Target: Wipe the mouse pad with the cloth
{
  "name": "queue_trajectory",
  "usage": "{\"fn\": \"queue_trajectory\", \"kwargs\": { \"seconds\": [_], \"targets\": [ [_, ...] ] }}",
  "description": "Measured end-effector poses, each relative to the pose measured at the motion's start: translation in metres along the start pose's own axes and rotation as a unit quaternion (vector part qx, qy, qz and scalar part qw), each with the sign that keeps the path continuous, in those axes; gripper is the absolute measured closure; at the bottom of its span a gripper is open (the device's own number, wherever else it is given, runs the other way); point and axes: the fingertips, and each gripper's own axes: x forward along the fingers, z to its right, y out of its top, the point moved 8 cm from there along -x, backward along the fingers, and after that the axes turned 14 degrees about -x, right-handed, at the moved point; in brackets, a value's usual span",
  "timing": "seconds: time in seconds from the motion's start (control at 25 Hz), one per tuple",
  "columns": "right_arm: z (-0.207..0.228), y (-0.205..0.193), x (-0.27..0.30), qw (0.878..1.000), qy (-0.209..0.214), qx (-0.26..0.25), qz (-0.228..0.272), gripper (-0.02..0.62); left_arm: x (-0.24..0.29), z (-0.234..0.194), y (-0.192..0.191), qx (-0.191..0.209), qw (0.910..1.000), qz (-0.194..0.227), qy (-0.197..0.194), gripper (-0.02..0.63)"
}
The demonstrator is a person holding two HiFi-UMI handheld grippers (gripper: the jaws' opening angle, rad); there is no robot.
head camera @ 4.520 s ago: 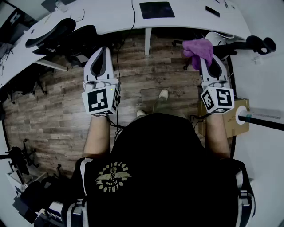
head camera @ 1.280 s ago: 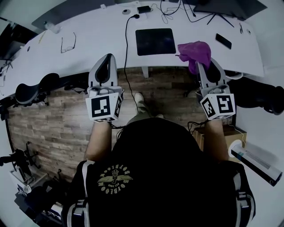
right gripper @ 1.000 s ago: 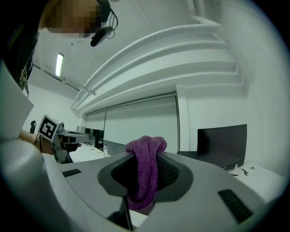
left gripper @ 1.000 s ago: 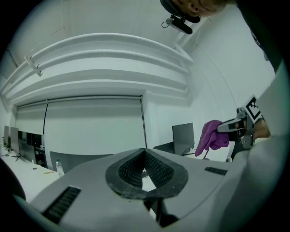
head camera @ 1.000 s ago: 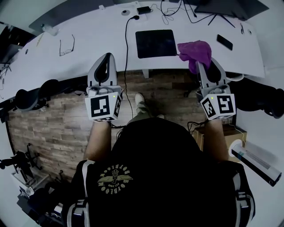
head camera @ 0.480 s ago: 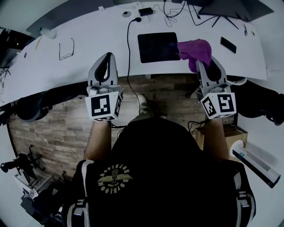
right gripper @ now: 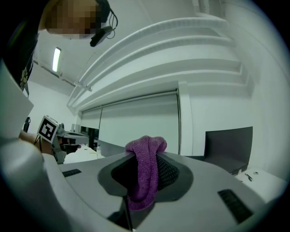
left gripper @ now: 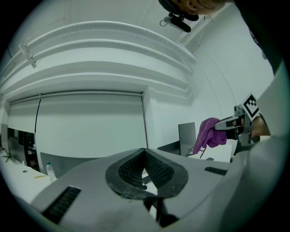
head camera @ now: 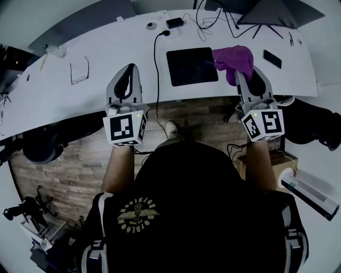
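Observation:
A black mouse pad (head camera: 192,66) lies on the white desk (head camera: 106,69), ahead of me and between the two grippers. A purple cloth (head camera: 234,59) hangs from my right gripper (head camera: 246,73), which is shut on it; the cloth overlaps the pad's right edge in the head view. The pinched cloth (right gripper: 146,174) fills the jaws in the right gripper view. My left gripper (head camera: 126,74) is shut with nothing in it, held over the desk's near edge, left of the pad. The left gripper view looks upward and shows the cloth (left gripper: 208,135) at its right.
On the desk lie glasses (head camera: 78,72) at left, a phone (head camera: 272,59) at right, and a power adapter (head camera: 175,23) with cables at the back. A monitor base (head camera: 266,13) stands far right. A cardboard box (head camera: 277,162) sits by my right side.
The desk and mouse pad have come closer in the head view as I moved forward. The right gripper with the cloth now reaches the pad's right edge.

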Motion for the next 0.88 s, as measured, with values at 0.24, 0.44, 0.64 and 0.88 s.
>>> {"fn": "queue_trajectory", "kwargs": {
  "seconds": [0.24,0.44,0.64,0.88],
  "targets": [
    [-0.008,0.018,0.017,1.000,-0.016,-0.016,0.002,0.506,0.017,-0.022,0.007,-0.012,0.9997,0.011,-0.018,0.604],
    [-0.014,0.026,0.022,0.999,-0.023,-0.021,-0.009,0.506,0.028,-0.027,0.008,-0.019,0.9992,0.011,-0.035,0.604],
    [-0.011,0.023,0.025,0.999,-0.030,-0.019,-0.011,0.506,0.040,-0.029,0.005,-0.019,0.9989,0.005,-0.043,0.604],
    [-0.008,0.014,0.044,1.000,-0.020,-0.006,-0.006,0.506,0.050,-0.032,0.003,-0.013,0.9992,0.002,-0.037,0.604]
  ]
}}
